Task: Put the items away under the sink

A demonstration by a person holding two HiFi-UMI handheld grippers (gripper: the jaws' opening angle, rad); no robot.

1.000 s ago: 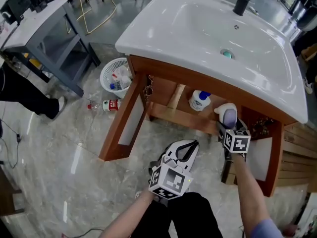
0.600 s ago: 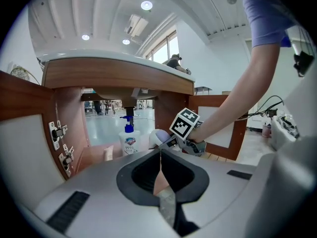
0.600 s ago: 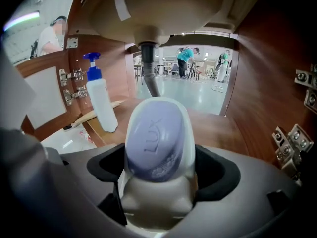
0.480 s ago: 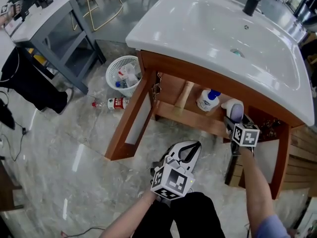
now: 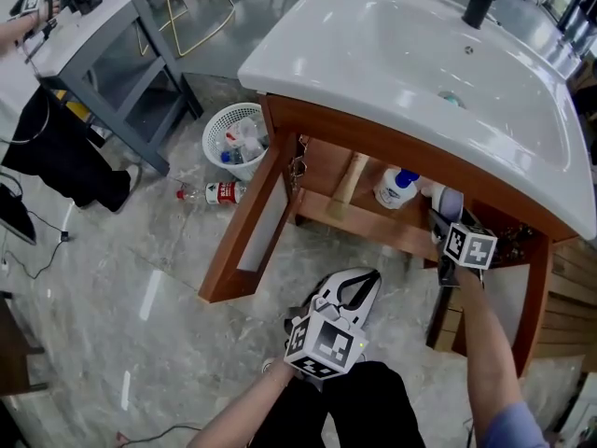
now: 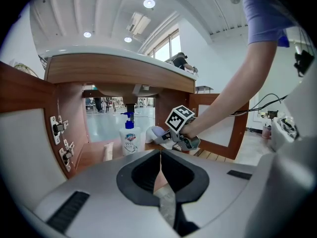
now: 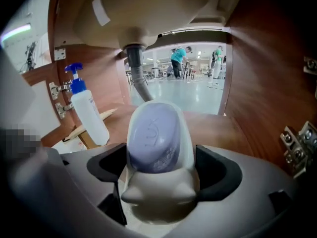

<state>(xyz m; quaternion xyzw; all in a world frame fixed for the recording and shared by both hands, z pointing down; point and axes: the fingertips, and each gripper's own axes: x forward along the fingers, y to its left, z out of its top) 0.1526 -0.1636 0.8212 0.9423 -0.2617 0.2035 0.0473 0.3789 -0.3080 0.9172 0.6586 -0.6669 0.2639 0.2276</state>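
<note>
reaching straight-armed under the sink [image 5: 373, 54], the right gripper [image 5: 445, 220] clasped a soap dish [image 7: 158, 195]; the left gripper [image 5: 354, 284] sat closed, empty.

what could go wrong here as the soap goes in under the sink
1. The soap only rests in its dish; if the right gripper tilts, it may slide out.
2. The pump bottle stands close on the left; a sideways swing could topple it.
3. The drain pipe hangs ahead, so pushing too deep might bump it.
</note>
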